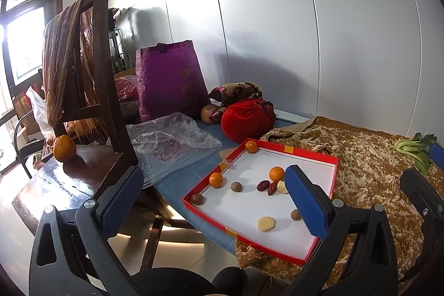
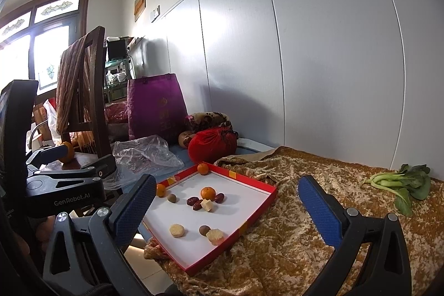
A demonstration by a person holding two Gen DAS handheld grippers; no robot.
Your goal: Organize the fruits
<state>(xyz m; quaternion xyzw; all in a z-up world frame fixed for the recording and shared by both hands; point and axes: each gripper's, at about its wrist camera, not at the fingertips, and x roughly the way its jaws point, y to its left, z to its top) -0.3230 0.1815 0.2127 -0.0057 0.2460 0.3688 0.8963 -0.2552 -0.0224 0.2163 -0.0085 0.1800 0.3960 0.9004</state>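
A red-rimmed white tray (image 1: pixel 313 157) (image 2: pixel 266 186) lies on the gold cloth. In it are three small oranges (image 1: pixel 276 174) (image 2: pixel 208 193), red dates (image 1: pixel 267 186) (image 2: pixel 194 202), brown round fruits (image 1: pixel 236 186) (image 2: pixel 204 230) and pale yellow pieces (image 1: pixel 265 224) (image 2: pixel 176 230). A larger orange (image 1: pixel 64 148) sits on the wooden chair seat. My left gripper (image 1: pixel 213 199) is open and empty, held before the tray's near left side. My right gripper (image 2: pixel 230 210) is open and empty, held before the tray's near edge.
A dark wooden chair (image 1: pixel 91 90) with a striped cloth stands left. A clear plastic bag (image 1: pixel 172 140), purple bag (image 1: pixel 169 79) and red pouch (image 1: pixel 248 119) lie behind the tray. Green bok choy (image 2: pixel 399 182) lies at right. A white panelled wall stands behind.
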